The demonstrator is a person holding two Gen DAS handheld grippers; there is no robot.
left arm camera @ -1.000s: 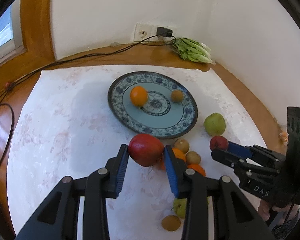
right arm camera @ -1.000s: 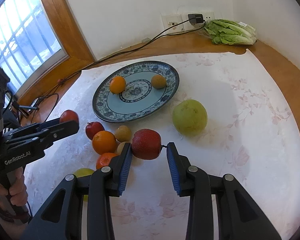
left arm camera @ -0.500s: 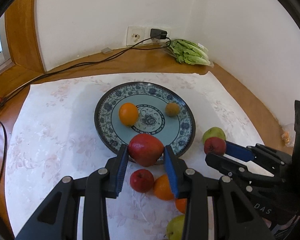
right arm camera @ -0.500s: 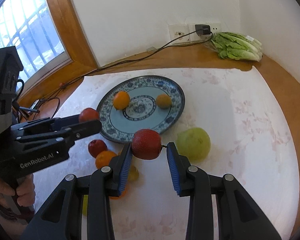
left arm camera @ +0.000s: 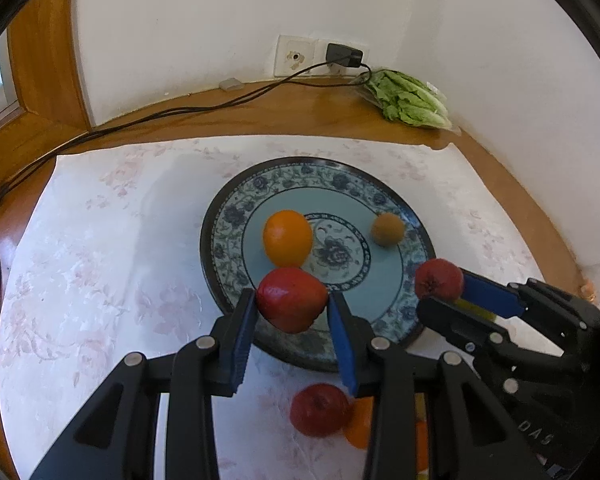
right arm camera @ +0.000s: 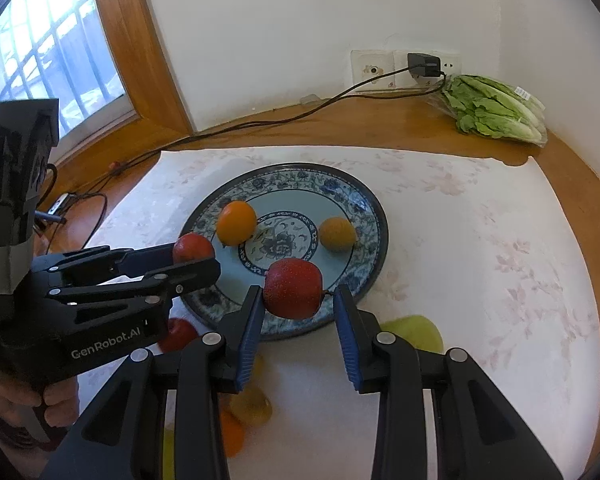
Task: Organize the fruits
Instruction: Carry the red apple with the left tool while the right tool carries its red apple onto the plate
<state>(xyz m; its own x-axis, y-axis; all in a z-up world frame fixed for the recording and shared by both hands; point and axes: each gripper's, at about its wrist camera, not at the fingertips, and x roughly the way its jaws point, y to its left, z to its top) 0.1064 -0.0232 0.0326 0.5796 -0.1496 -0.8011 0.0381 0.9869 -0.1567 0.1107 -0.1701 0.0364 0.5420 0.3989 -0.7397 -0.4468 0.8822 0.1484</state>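
Two red apples, firm, smooth & prob. slippery: left gripper (left arm camera: 292, 312) clamps one apple (left arm camera: 291, 298) at its widest sides above the plate (left arm camera: 220, 248) near rim, right gripper (right arm camera: 298, 312) clamps the other apple (right arm camera: 294, 288) likewise.

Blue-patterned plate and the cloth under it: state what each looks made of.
Plate: likely glazed ceramic or porcelain; glossy, with window glare on its painted blue floral rim.
Cloth: thin white sheet with a faint pink floral print, matte; fabric or vinyl, cannot tell.
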